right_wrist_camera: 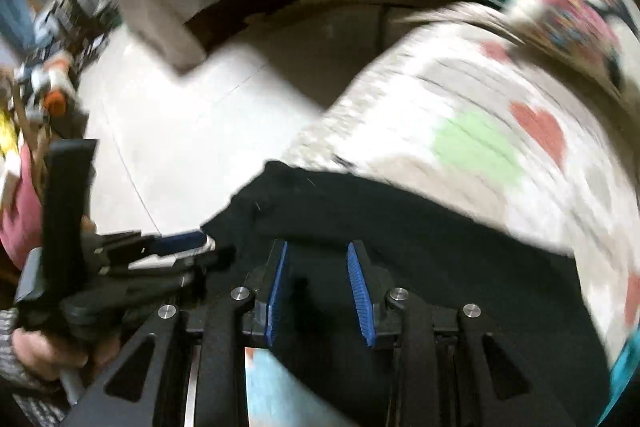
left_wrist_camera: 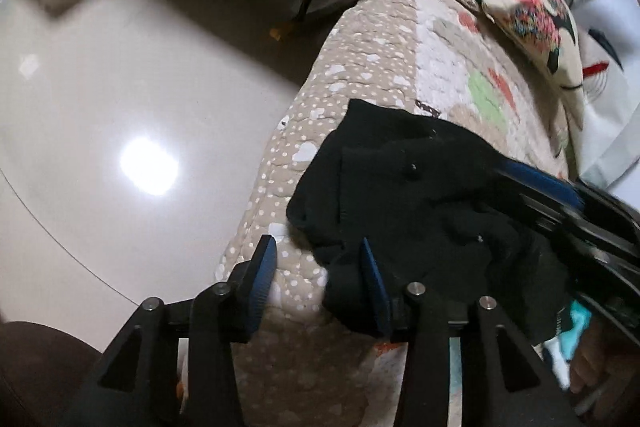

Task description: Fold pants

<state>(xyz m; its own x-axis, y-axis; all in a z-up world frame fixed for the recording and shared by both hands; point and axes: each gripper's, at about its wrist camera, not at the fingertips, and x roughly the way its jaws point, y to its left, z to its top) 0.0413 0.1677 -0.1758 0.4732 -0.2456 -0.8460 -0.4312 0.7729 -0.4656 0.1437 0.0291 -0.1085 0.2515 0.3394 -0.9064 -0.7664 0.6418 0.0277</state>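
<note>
We see the black fabric pants (left_wrist_camera: 404, 199) bunched on the near corner of a quilted beige bed cover with white dots and coloured hearts (left_wrist_camera: 372, 67), close to the edge above the pale glossy floor (left_wrist_camera: 120, 87). Our left tongs (left_wrist_camera: 316, 283) stand wide: one blue pad (left_wrist_camera: 264, 267) rests over bare quilt, the other sits at the hem of the cloth, and nothing is pinched between them. Our right tongs (right_wrist_camera: 318, 291) hover over the dark cloth with a clear gap between their pads, so we hold nothing there either.

The main risk, as we judge it, is the edge. The pile lies so near the drop that a pull toward the floor could drag a leg off the bed. A second risk is a blind pinch: the layers are heaped, so closing here may catch several thicknesses and fold a lump rather than a flat panel. The tongs also work close together and could knock one another.

The right view is blurred, so the garment's lie is uncertain; its long axis seems to run along the bed's near edge, and we cannot tell which end is the waist.
</note>
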